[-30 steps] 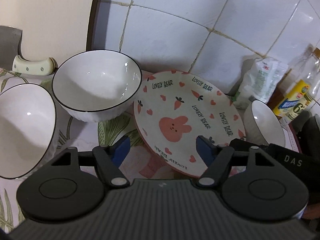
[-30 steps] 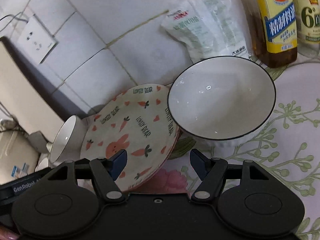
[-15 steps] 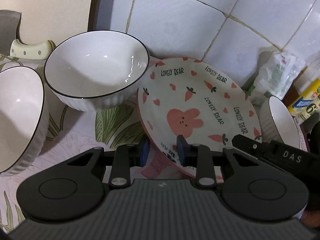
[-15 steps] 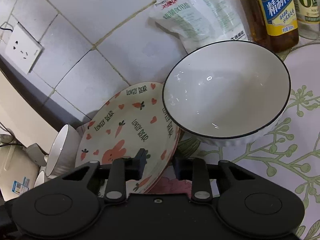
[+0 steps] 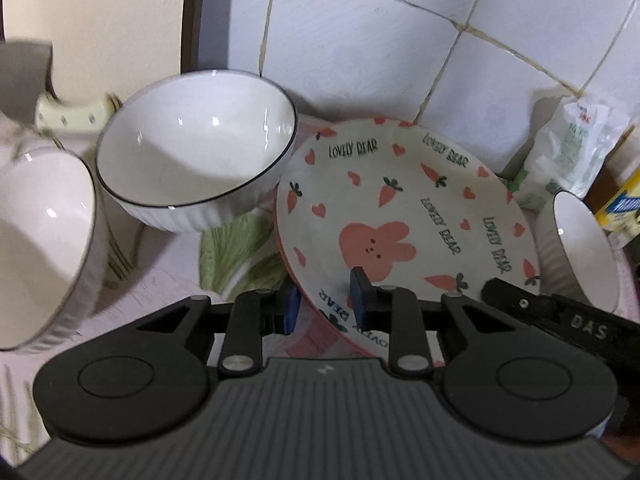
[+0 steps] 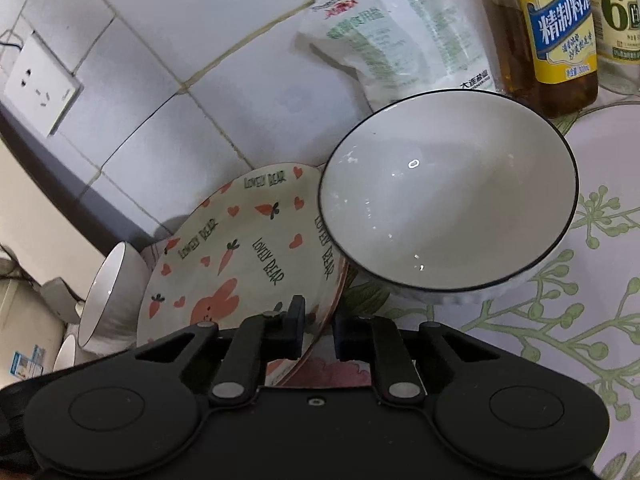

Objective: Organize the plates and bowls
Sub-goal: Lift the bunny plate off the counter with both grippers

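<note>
A bunny-and-carrot plate (image 5: 400, 208) marked "LOVELY BEAR" sits tilted between white black-rimmed bowls. My left gripper (image 5: 325, 300) has the plate's near rim between its blue pads, and its jaws are closing onto it. My right gripper (image 6: 318, 320) is shut on the opposite edge of the same plate (image 6: 240, 248). One bowl (image 5: 196, 148) stands left of the plate, touching its rim, and another bowl (image 5: 40, 232) is further left. A third bowl (image 6: 448, 200) stands at the plate's right side, overlapping its edge in the right wrist view.
A tiled wall runs close behind the dishes. A white bag (image 6: 400, 28) and oil bottles (image 6: 560, 32) stand at the back right. A wall socket (image 6: 38, 84) is at the left, a pale knife handle (image 5: 72, 116) behind the left bowls. A floral cloth (image 6: 560, 320) covers the counter.
Both grippers went from wide open to closed on opposite edges of the plate. The left wrist view tipped slightly, showing the bowls and plate lower in the picture.
</note>
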Demonstrator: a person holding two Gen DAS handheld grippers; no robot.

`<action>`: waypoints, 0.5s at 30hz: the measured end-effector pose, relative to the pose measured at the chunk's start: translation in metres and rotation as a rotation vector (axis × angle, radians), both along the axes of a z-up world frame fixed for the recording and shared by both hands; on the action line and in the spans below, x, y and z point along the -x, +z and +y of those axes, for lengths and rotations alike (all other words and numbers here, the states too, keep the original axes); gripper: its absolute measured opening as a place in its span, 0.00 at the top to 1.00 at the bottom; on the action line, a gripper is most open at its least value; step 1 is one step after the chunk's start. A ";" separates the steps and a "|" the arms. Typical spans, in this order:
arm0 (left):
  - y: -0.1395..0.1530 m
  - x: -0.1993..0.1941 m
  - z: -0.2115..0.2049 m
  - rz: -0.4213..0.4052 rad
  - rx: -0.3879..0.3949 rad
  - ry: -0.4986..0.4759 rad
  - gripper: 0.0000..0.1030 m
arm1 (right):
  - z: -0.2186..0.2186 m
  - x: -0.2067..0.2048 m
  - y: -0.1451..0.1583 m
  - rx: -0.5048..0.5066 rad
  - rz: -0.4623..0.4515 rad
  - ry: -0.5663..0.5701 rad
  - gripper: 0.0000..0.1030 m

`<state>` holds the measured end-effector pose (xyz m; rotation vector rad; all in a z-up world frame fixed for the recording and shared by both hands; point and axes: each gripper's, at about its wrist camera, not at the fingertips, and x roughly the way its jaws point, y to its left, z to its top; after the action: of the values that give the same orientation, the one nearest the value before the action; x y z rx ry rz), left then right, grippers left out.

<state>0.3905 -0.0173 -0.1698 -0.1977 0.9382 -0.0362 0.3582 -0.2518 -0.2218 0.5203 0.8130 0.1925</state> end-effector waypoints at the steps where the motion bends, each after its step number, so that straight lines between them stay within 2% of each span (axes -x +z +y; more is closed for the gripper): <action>1: 0.001 0.001 0.000 -0.011 -0.009 -0.007 0.76 | 0.001 0.002 0.003 0.002 0.001 0.008 0.83; 4: 0.001 0.007 0.007 0.000 0.035 -0.038 0.76 | 0.006 0.009 0.013 0.064 0.005 0.022 0.82; 6: 0.002 0.012 0.011 0.003 0.056 -0.048 0.76 | 0.005 0.014 0.017 0.067 0.001 0.028 0.81; 12: 0.009 0.026 0.014 0.003 0.051 -0.056 0.76 | 0.005 0.023 0.021 0.068 0.011 0.047 0.80; 15: 0.014 0.030 0.014 0.038 0.064 -0.050 0.76 | 0.004 0.029 0.025 0.071 0.007 0.058 0.80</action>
<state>0.3603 -0.0034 -0.1560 -0.2351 0.9807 -0.1087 0.3290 -0.2475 -0.1965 0.4309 0.8397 0.2147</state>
